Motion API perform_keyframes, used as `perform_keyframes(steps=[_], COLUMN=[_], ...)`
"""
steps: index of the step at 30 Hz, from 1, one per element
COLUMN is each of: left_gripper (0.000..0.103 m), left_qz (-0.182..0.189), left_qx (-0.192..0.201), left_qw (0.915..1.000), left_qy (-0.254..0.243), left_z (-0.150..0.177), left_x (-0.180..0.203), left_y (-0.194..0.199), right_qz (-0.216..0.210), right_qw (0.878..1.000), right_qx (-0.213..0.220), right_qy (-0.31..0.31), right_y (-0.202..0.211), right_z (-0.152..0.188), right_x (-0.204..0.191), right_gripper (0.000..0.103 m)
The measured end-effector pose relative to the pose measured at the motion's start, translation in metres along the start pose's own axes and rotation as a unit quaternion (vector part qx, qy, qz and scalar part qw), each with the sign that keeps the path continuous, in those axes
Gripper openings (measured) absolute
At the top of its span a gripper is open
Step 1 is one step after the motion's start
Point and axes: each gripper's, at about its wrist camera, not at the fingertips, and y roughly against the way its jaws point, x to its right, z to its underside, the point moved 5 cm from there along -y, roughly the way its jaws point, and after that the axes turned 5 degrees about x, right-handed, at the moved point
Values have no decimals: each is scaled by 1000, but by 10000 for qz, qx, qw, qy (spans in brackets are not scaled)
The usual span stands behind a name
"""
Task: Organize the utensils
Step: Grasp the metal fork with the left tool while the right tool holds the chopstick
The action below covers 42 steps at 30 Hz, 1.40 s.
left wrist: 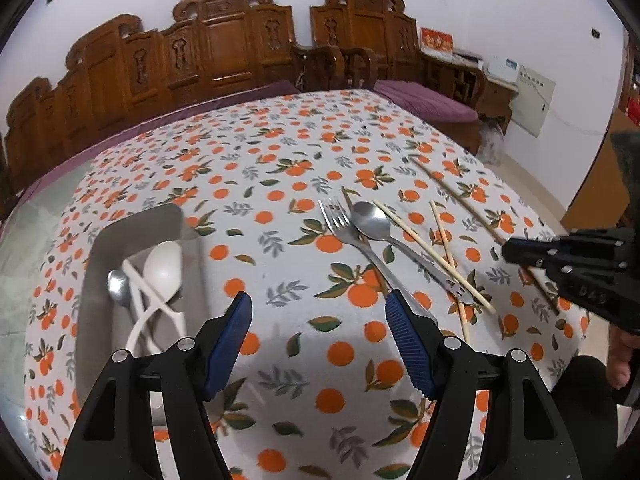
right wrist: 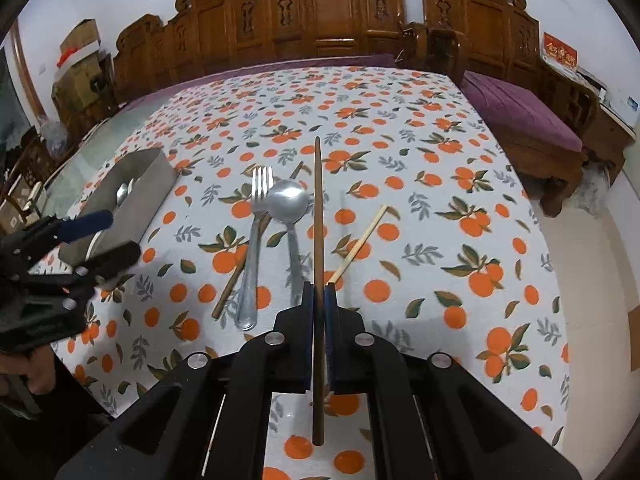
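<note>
My right gripper (right wrist: 319, 286) is shut on a dark brown chopstick (right wrist: 317, 208) that points away from me, above the table. My left gripper (left wrist: 318, 304) is open and empty, hovering between the grey tray (left wrist: 94, 268) and the loose utensils. The tray holds white plastic spoons (left wrist: 162, 268) and a small metal spoon (left wrist: 117, 286). On the cloth lie a metal fork (left wrist: 340, 222), a metal spoon (left wrist: 370, 220), pale chopsticks (left wrist: 434, 254) and another dark chopstick (left wrist: 460, 200). In the right wrist view the fork (right wrist: 256, 240), spoon (right wrist: 288, 202), a pale chopstick (right wrist: 360, 242) and the tray (right wrist: 132, 196) show.
The table wears an orange-print cloth (left wrist: 280, 152). Carved wooden benches (left wrist: 224, 52) with purple cushions (right wrist: 520, 116) stand behind and to the right. The left gripper (right wrist: 84, 240) shows at the left of the right wrist view.
</note>
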Motion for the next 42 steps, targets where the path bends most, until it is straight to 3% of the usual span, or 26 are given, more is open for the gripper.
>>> perform_keyframes(steps=[13,22,25,27,36,42], left_gripper=[64,41,30,15,5,2], left_qz=[139,145,164,274,255,179], left_qx=[-611,-885,-888,-900,-883,-827], left_qw=[9980,9956,9955,9951,9945,9957], left_qy=[92,265,272,307,512,365], left_z=[-6,-10,-12,-12,-11,-9], left_x=[35,39,39,41,28,23], left_y=[-77,-112,-115,-114,-102,-92], right_qz=[-14,-121,-146,-155,-183,-197], right_qw=[9995,9992,9992,9992,9995,9996], right_qx=[-9,-31,-20,-15,1,-26], right_qy=[-302,-373,-377,-375,-271,-212], right_y=[-2,-3,-2,-2,1,-1], right_z=[1,1,0,0,0,1], right_x=[23,21,20,19,11,6], right_gripper=[6,6,6,6,6,6])
